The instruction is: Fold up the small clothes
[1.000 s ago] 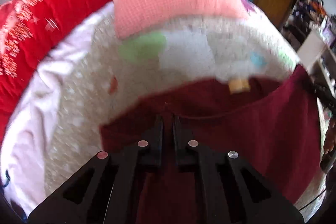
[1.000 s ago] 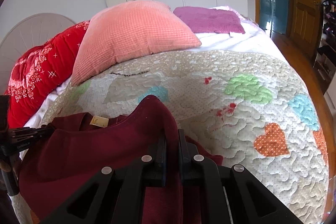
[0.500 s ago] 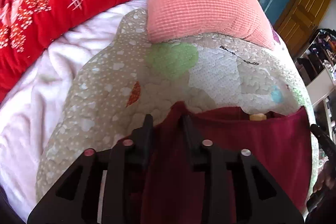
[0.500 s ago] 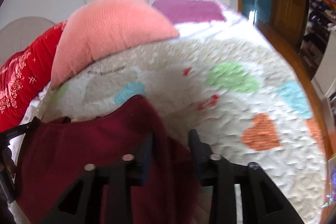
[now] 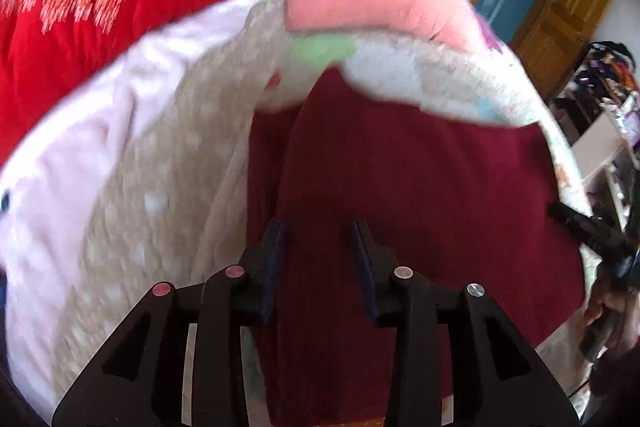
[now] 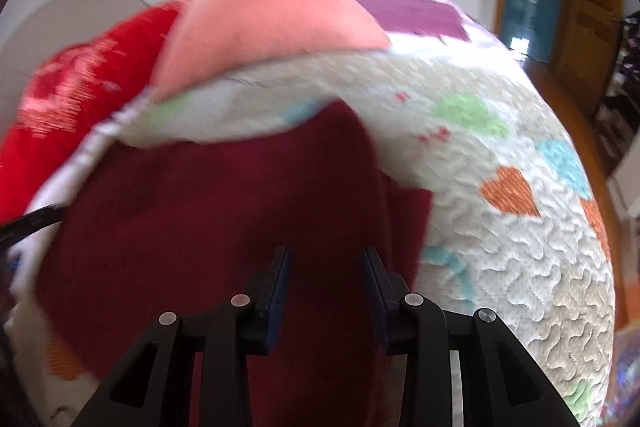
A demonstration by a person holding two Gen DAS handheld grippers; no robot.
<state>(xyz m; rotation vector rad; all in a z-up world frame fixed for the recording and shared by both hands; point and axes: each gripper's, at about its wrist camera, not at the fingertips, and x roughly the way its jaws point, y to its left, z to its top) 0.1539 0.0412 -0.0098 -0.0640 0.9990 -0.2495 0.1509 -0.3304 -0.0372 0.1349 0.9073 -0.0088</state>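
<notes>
A dark red garment [image 5: 420,187] lies folded over on the quilted bedspread [image 5: 168,187]. In the left wrist view my left gripper [image 5: 318,231] is open just above the garment's left edge, holding nothing. In the right wrist view the same garment [image 6: 216,211] lies flat and my right gripper [image 6: 326,257] is open above its right side, holding nothing. The right gripper's black tip [image 5: 580,227] shows at the right edge of the left wrist view. Both views are motion-blurred.
A salmon pillow [image 6: 268,27] and a red patterned blanket [image 5: 100,7] lie at the bed's head, with a purple pillow [image 6: 412,13] behind. A white sheet [image 5: 60,167] shows at the left. The quilt with heart patches [image 6: 508,187] extends right. A wooden door [image 5: 560,23] and floor lie beyond.
Both grippers have opened and let go of the garment. Its top edge now lies folded down flat on the bed, and both grippers have drawn back a little.
</notes>
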